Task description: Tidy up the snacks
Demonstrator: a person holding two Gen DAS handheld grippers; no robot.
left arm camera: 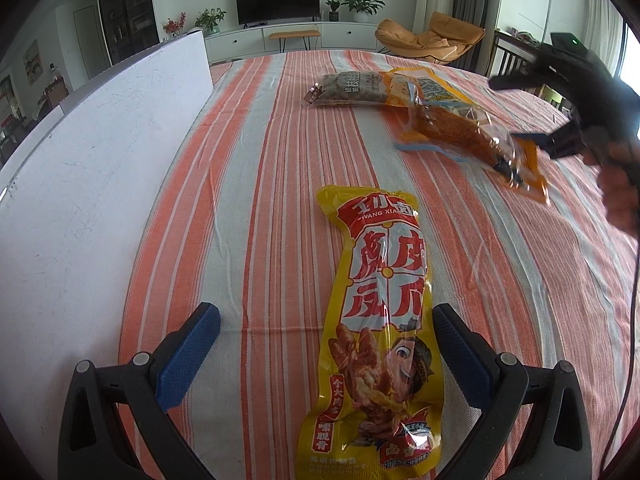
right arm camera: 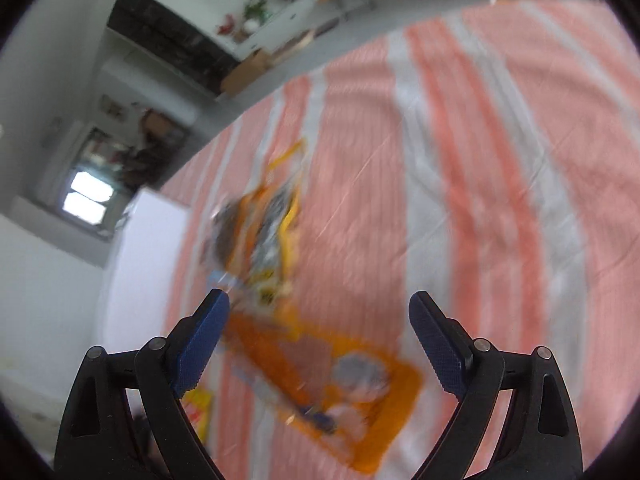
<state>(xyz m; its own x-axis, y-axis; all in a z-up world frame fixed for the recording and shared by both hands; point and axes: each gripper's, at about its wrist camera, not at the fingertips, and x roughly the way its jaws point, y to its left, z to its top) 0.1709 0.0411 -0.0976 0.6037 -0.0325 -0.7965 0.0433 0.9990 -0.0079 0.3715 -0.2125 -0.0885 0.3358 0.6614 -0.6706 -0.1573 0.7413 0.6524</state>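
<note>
A long yellow snack packet (left arm camera: pixel 380 332) lies on the striped cloth (left arm camera: pixel 260 200), its lower half between the blue pads of my open left gripper (left arm camera: pixel 326 344). An orange snack packet (left arm camera: pixel 472 136) lies at the right, and a brown packet (left arm camera: pixel 348 90) lies behind it, partly under it. My right gripper (left arm camera: pixel 532 112) shows at the right edge of the left wrist view, open, just beside the orange packet. The right wrist view is blurred: the open gripper (right arm camera: pixel 320 328) hovers over the orange packet (right arm camera: pixel 332 384), the brown packet (right arm camera: pixel 256 232) beyond.
A white box or board (left arm camera: pixel 92 184) stands along the left side of the cloth and also shows in the right wrist view (right arm camera: pixel 136 280). A black cable (left arm camera: pixel 630 340) hangs at the right edge. A TV cabinet, plants and an orange chair (left arm camera: pixel 432 38) stand beyond the table.
</note>
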